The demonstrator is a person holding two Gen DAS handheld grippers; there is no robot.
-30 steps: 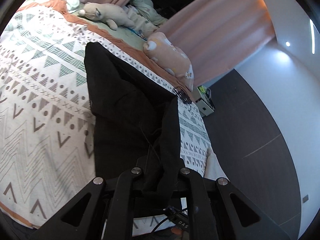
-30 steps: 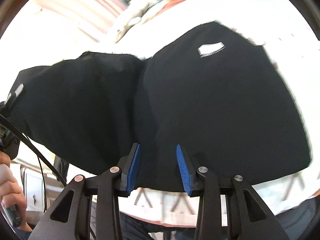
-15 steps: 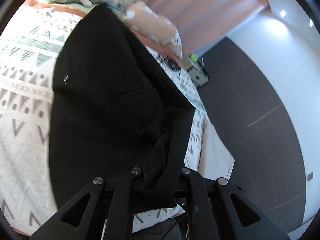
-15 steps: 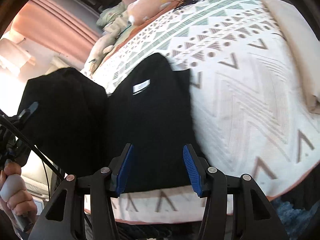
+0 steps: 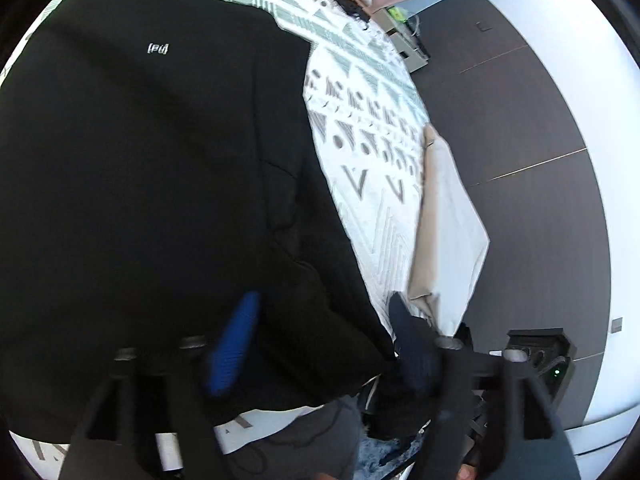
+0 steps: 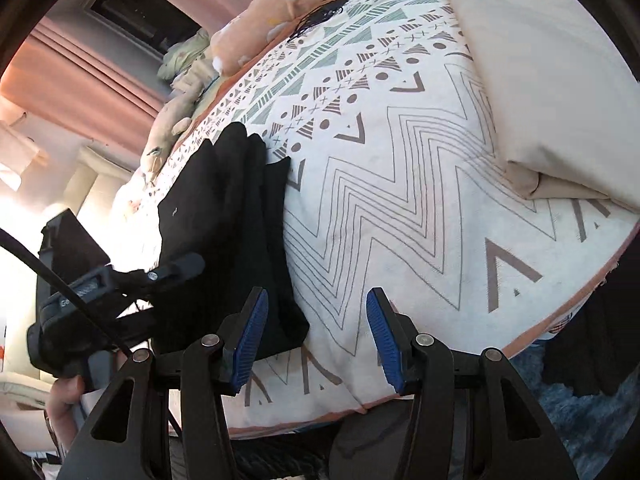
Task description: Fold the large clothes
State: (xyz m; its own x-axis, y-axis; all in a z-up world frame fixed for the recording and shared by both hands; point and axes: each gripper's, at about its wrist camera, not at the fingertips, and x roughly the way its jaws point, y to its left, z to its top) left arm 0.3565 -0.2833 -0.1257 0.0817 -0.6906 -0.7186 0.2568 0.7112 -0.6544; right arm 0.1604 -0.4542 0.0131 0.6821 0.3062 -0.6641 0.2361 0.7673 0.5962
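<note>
A large black garment (image 5: 152,168) lies folded on the patterned bedspread (image 5: 360,128) and fills most of the left wrist view; a small white logo shows near its top. My left gripper (image 5: 320,344) is open just above the garment's near edge, with nothing between its blue pads. In the right wrist view the same black garment (image 6: 232,216) lies at the left as a narrow folded stack. My right gripper (image 6: 316,340) is open and empty over the bedspread (image 6: 400,184), to the right of the garment's near corner. The left gripper's body (image 6: 100,284) shows at the left.
A folded beige cloth (image 6: 552,92) lies at the bed's right side; it also shows in the left wrist view (image 5: 444,216). Plush toys and a peach pillow (image 6: 272,20) lie at the head of the bed. Dark floor (image 5: 520,140) lies beyond the bed edge.
My left gripper has let go of the black garment and opened; the garment now lies flat on the bed. My right gripper has drawn back to the right, off the garment.
</note>
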